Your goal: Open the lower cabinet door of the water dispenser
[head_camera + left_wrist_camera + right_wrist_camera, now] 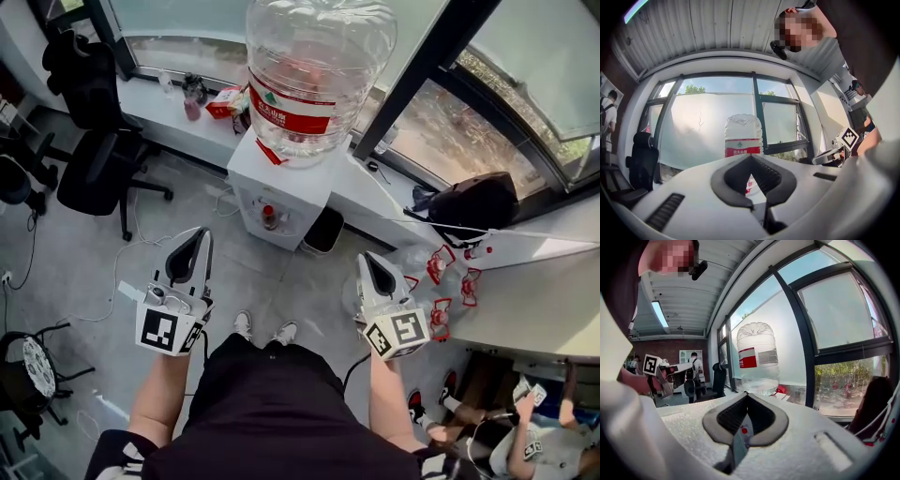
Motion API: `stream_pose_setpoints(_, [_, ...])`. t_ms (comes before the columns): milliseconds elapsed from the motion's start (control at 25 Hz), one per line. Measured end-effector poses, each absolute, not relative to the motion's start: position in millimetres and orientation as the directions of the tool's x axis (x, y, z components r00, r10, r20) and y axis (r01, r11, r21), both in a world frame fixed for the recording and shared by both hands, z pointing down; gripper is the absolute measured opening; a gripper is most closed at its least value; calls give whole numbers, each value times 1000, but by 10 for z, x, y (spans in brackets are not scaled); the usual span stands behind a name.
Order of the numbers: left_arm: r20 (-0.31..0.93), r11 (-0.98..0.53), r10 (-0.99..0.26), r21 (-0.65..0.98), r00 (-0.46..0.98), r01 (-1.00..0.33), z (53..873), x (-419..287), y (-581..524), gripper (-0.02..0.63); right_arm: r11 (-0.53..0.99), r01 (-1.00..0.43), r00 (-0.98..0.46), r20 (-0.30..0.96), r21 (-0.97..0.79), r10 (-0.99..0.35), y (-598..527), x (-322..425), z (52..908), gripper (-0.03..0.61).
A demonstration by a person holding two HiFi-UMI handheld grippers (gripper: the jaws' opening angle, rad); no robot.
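Head view: the water dispenser [281, 178] stands on the floor [84, 253] at its far edge, against the window ledge, with a large clear bottle [314, 66] upside down on top. Its front face [258, 208] with the red tap is seen steeply from above, and the lower cabinet door cannot be made out from here. The left gripper [205, 233] and the right gripper [365, 256] both point toward the dispenser, one to each side of it and apart from it. Both have their jaw tips together and carry nothing. The person's white shoes [265, 327] stand between them. A black office chair [98, 169] stands toward the floor's left edge, and a dark backpack [473, 202] lies on the ledge at the right.

Left gripper view: the jaw tips meet and leave only the hollow behind them, with nothing gripped. The bottle rises straight beyond the tips, before the window [717, 117].

Right gripper view: the jaws are closed tip to tip and empty. A strip of the dispenser's front with a red spot shows through the hollow, and the bottle stands just above.
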State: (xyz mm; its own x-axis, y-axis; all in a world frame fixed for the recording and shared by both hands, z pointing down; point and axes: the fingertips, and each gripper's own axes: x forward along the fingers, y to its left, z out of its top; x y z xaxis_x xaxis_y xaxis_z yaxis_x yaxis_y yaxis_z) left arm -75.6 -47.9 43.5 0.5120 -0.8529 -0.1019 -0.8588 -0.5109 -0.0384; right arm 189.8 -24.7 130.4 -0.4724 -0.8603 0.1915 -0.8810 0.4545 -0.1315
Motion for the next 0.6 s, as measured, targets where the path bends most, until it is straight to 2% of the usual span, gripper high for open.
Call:
stream_pose_setpoints(280, [-50, -522, -851, -26, 523, -852, 680, -902, -581, 8, 478, -868, -497, 224, -134, -838, -356, 1590, 1504, 4])
stream_pose_setpoints(600, [-11, -538, -843, -3, 538, -843, 1060, -967, -892, 8, 573, -816, -568, 275, -71, -775, -635, 1310, 1791, 5])
